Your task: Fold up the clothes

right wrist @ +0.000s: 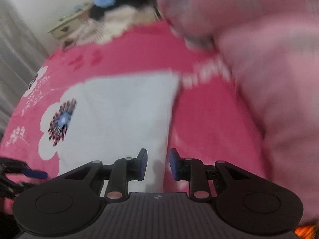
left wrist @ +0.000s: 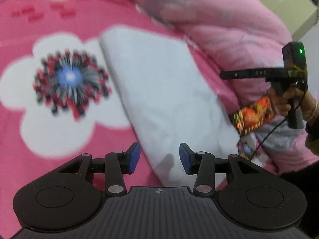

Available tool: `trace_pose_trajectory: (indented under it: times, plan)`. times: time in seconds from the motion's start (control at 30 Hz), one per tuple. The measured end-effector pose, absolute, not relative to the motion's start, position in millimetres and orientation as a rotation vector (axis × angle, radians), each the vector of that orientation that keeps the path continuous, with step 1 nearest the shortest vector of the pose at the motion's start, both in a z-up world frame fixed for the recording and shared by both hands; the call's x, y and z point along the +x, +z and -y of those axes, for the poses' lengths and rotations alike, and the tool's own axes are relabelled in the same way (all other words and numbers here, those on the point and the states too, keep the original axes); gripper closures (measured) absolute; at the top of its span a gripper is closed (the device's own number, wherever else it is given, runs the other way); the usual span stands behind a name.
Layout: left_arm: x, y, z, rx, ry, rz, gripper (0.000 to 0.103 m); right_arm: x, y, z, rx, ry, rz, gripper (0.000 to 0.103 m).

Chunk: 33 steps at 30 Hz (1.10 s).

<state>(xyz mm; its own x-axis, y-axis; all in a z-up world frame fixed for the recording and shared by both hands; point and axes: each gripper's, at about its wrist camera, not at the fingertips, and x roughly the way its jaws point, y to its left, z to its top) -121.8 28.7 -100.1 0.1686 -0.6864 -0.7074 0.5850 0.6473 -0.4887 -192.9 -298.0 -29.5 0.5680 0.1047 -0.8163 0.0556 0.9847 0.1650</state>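
White folded cloth (left wrist: 159, 91) lies flat on a pink bedspread (left wrist: 65, 179), its left edge overlapping a big white flower print (left wrist: 59, 131) with a blue, red and black centre. Left gripper (left wrist: 159, 157) hovers above the cloth's near end, blue pads (left wrist: 134, 157) parted with nothing between them. To the right of the cloth, a puffy pale pink quilt (left wrist: 235, 31) is heaped up. Further right, a hand (left wrist: 293, 97) holds the other tool by its handle. From that tool's own camera, the right gripper (right wrist: 158, 164) hangs over the cloth's near right corner, jaws set narrowly apart and gripping nothing.
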Motion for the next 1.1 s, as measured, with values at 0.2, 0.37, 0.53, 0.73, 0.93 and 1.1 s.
trace_pose_trajectory:
  times: [0.2,0.37,0.53,0.73,0.93,1.1]
  plan:
    - [-115,-107,12,-0.040,-0.950,-1.001,0.060,-160,-50,255,-0.042,0.105,-0.875,0.078]
    - [-118,-131,21,0.009,-0.900,-1.044,0.060,-130,-70,256,-0.135,0.078,-0.917,0.089]
    - [-115,-136,12,-0.042,-0.897,-1.050,0.060,-103,-47,240,-0.116,0.251,-0.838,0.089]
    - [-117,-141,4,-0.069,-0.888,-1.052,0.060,-39,-84,199,-0.106,0.342,-0.904,0.089]
    - [-117,-143,2,-0.107,-0.880,-1.051,0.059,-26,-87,197,-0.092,0.308,-0.900,0.089]
    - [-115,-144,-1,-0.142,-0.880,-1.055,0.059,-32,-66,176,-0.095,0.471,-0.889,0.089]
